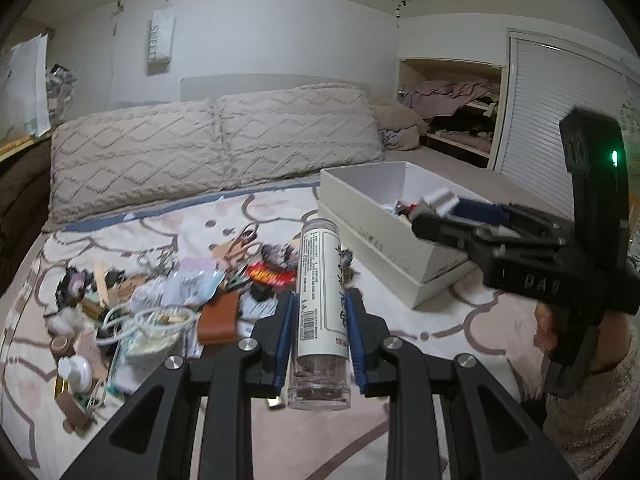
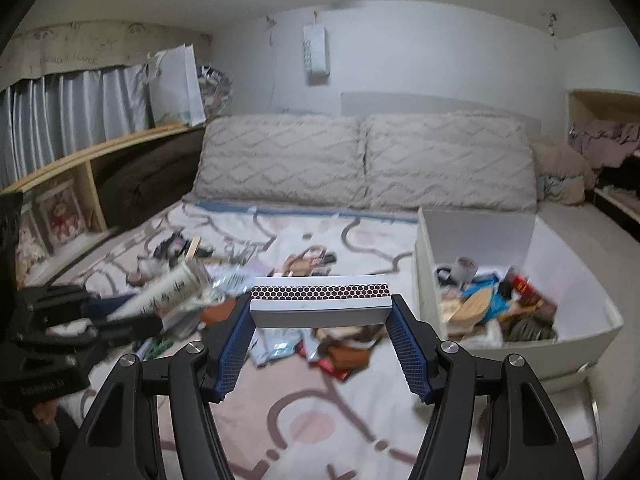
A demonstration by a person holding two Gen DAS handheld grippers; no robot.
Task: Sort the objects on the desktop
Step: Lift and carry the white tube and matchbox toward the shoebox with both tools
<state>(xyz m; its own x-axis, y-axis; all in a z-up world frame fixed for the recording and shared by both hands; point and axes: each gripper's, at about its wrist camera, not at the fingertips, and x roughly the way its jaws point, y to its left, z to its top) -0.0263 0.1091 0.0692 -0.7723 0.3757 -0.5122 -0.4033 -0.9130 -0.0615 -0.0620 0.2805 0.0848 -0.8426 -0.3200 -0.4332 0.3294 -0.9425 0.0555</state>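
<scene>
Left gripper [image 1: 318,312]: blue-padded jaws pinching a clear tube [image 1: 320,312] with a white label, barcode and writing too small to read, lower centre of the left view. Right gripper [image 2: 320,304]: jaws clamped on the ends of a white matchbox [image 2: 320,300] with a honeycomb striking strip, centre of the right view. Beyond both, loose clutter [image 1: 168,300] on the patterned bed [image 2: 320,420]. Open white box [image 2: 520,240] at right; contents visible only in the right view. "SWEET" hanging [image 1: 160,42] upper left, legible only in the left view.

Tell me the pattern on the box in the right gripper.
A dark honeycomb strip along the white matchbox, clearest in the right wrist view.
</scene>
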